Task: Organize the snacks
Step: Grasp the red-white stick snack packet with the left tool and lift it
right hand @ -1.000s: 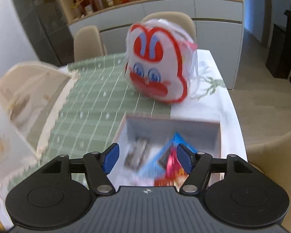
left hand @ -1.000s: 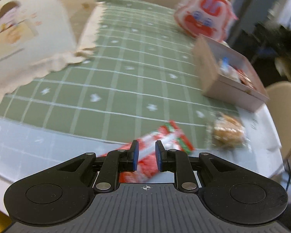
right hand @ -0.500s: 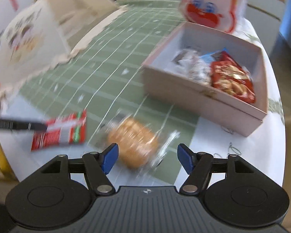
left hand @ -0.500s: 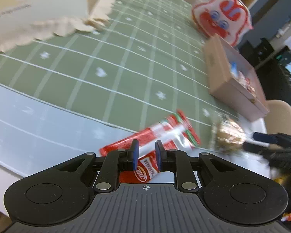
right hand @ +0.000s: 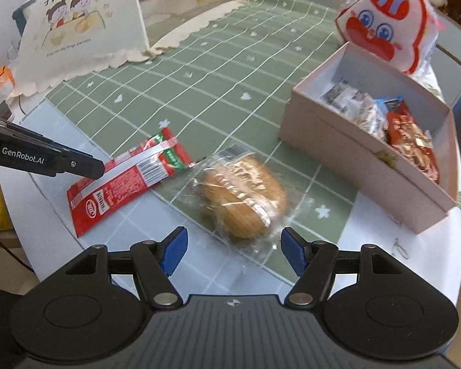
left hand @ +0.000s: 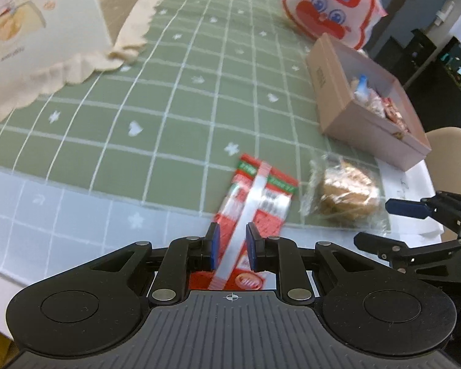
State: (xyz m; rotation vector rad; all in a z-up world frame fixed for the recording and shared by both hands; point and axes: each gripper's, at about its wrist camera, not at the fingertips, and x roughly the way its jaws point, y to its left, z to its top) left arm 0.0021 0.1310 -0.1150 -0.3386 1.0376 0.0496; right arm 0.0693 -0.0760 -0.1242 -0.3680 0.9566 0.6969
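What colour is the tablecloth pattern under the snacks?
The tablecloth is green with a white grid and small white shapes; the right wrist view shows it best.

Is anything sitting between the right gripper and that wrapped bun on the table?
Nothing visible. The right gripper is open just short of the wrapped bun, with only bare tablecloth between; the red packet lies off to the side.
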